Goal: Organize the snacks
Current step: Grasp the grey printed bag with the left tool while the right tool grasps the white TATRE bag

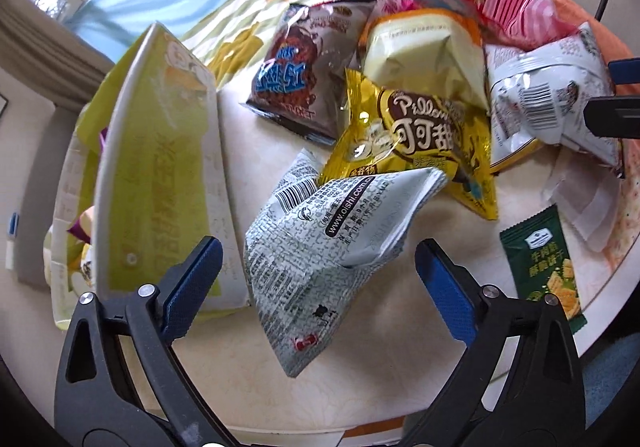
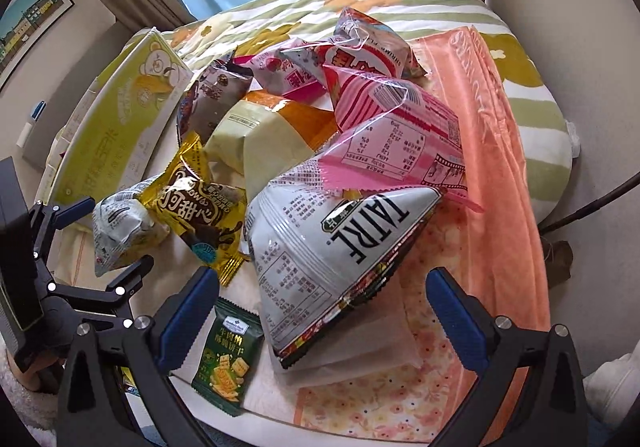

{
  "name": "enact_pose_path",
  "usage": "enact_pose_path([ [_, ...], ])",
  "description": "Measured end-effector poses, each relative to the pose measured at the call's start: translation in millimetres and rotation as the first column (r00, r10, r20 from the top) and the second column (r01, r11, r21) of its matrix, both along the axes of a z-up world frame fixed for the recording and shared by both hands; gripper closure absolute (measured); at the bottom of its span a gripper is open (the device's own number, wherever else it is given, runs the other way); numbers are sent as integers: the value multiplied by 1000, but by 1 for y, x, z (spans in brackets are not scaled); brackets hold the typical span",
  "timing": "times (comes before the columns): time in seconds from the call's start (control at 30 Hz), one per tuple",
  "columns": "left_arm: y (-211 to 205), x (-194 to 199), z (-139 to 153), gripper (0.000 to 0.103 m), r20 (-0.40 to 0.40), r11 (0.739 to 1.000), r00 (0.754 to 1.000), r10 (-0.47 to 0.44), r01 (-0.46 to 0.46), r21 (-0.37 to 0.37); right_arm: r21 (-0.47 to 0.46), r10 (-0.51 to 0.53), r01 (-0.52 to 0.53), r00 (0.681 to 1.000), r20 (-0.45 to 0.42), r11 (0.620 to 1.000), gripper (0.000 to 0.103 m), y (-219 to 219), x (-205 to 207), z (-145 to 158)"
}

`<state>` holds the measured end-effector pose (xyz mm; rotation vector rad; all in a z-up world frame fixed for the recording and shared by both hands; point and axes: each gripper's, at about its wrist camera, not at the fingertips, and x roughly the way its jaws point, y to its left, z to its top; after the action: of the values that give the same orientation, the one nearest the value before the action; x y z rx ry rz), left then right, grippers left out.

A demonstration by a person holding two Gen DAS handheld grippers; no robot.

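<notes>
A pile of snack bags lies on a bed. In the left wrist view my left gripper (image 1: 318, 271) is open, its jaws on either side of a grey-white printed bag (image 1: 320, 247), not closed on it. A yellow Pillows bag (image 1: 416, 143), a brown bag (image 1: 304, 71) and a small green biscuit packet (image 1: 548, 267) lie beyond. In the right wrist view my right gripper (image 2: 320, 305) is open above a large white bag (image 2: 332, 259); the green packet (image 2: 226, 363) lies by its left finger. The left gripper (image 2: 108, 231) shows at left around the grey-white bag (image 2: 120, 231).
A yellow-green cardboard box (image 1: 160, 175) stands open at the left, also in the right wrist view (image 2: 116, 127). Pink and red bags (image 2: 392, 119) top the pile. An orange cloth (image 2: 492, 167) lies at right over the flowered bedding (image 2: 360, 3). Curtains and a window are behind.
</notes>
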<state>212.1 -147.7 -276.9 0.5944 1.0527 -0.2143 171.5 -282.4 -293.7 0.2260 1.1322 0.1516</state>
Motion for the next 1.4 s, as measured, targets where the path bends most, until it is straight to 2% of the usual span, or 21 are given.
enact_pose_path([
  [0.03, 0, 3, -3, 16, -11, 1000, 1000, 0, 0, -2, -6, -3, 3, 1000, -2, 1000, 0, 1, 2, -2],
  [0.1, 1, 6, -9, 17, -30, 1000, 1000, -2, 2, -3, -15, -7, 7, 1000, -5, 1000, 0, 3, 8, -5],
  [0.3, 3, 13, -23, 40, -56, 1000, 998, -18, 19, 11, -30, -8, 8, 1000, -10, 1000, 0, 6, 20, -9],
  [0.67, 11, 14, -19, 46, -74, 1000, 997, -9, 7, -25, -22, 2, -2, 1000, -15, 1000, 1, 14, 32, -16],
  [0.93, 15, 5, -11, 47, -68, 999, 998, 15, -18, -47, 2, 14, -13, 999, -40, 1000, 27, 11, 34, -20],
  [1.13, 19, 1, 0, 46, -44, 997, 998, 52, -54, -60, 13, 24, -24, 999, -30, 1000, 34, 7, 26, -15],
  [1.4, 22, -18, 25, 47, 9, 991, 995, 99, -98, -90, 29, 48, -49, 999, 23, 998, 35, 1, 0, 7],
])
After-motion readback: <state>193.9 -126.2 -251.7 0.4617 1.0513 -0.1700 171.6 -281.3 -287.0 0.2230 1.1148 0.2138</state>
